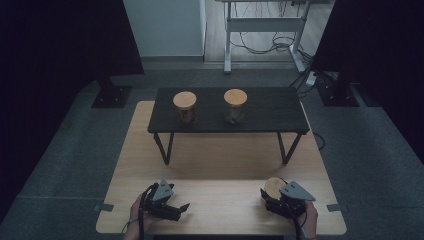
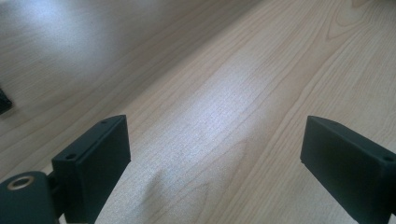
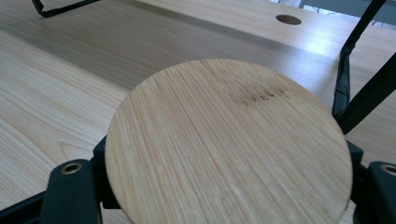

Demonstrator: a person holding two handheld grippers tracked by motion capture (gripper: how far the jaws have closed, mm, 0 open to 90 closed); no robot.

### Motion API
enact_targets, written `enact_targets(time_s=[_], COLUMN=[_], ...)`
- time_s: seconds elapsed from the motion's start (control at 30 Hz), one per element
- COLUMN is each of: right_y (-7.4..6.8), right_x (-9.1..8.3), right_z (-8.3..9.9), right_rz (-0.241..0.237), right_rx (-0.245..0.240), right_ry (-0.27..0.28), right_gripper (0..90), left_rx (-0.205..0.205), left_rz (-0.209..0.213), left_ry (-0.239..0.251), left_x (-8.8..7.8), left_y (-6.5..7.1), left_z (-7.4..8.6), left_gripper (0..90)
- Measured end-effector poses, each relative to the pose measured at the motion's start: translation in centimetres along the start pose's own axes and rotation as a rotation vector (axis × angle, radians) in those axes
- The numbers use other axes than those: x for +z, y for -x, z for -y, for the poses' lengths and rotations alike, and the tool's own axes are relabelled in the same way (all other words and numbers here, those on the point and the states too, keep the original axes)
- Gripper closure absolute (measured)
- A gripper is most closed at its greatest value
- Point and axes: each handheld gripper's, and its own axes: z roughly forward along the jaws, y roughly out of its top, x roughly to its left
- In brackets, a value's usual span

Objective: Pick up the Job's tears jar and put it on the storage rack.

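Observation:
A round bamboo lid of a jar sits between the jaws of my right gripper, near the front right of the wooden table. The black fingers hug it from both sides just under the lid, so the gripper is shut on it. The jar's body is hidden beneath the lid. My left gripper rests low over the front left of the table. Its jaws stand wide apart over bare wood, and this gripper is open with nothing between them.
A low black bench stands across the far half of the table and carries two more bamboo-lidded jars. One bench leg rises close to the held jar. A round hole lies in the tabletop beyond it.

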Motion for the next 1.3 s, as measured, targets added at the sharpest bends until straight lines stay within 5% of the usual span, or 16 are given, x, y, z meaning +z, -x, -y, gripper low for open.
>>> enact_targets(time_s=[1.3], right_y=[-0.81], right_x=[0.46], right_z=[0.39], right_rz=[-0.015], right_rx=[-0.018], right_ry=[-0.027], right_gripper=[24.6], left_rx=[0.026], left_rz=[-0.008], left_ry=[-0.024], left_x=[0.14], left_y=[0.22], left_z=[-0.05], left_gripper=[7.6])
